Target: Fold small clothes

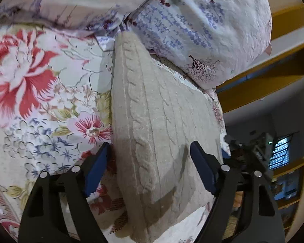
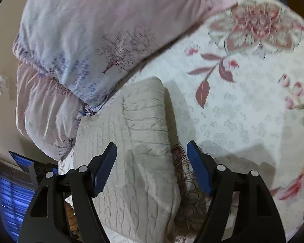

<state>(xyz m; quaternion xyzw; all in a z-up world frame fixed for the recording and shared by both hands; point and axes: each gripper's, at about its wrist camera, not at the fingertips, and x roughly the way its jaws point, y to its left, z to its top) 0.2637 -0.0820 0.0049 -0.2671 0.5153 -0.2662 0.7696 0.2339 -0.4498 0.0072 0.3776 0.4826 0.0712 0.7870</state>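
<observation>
While the folded beige sweater (image 1: 152, 133) is lying on the flowered bedsheet (image 1: 40, 93), both tools are hovering over it with jaws apart, gripping nothing. The left gripper (image 1: 150, 170) is facing the sweater's cable-knit ridges, with the far end touching a lilac pillow (image 1: 202, 26); only this view is showing the yellow shelving (image 1: 253, 89) beyond the bed. The right gripper (image 2: 152, 166) is straddling the sweater's (image 2: 131, 141) right edge, and only its view is showing 2 stacked pillows (image 2: 87, 40).
</observation>
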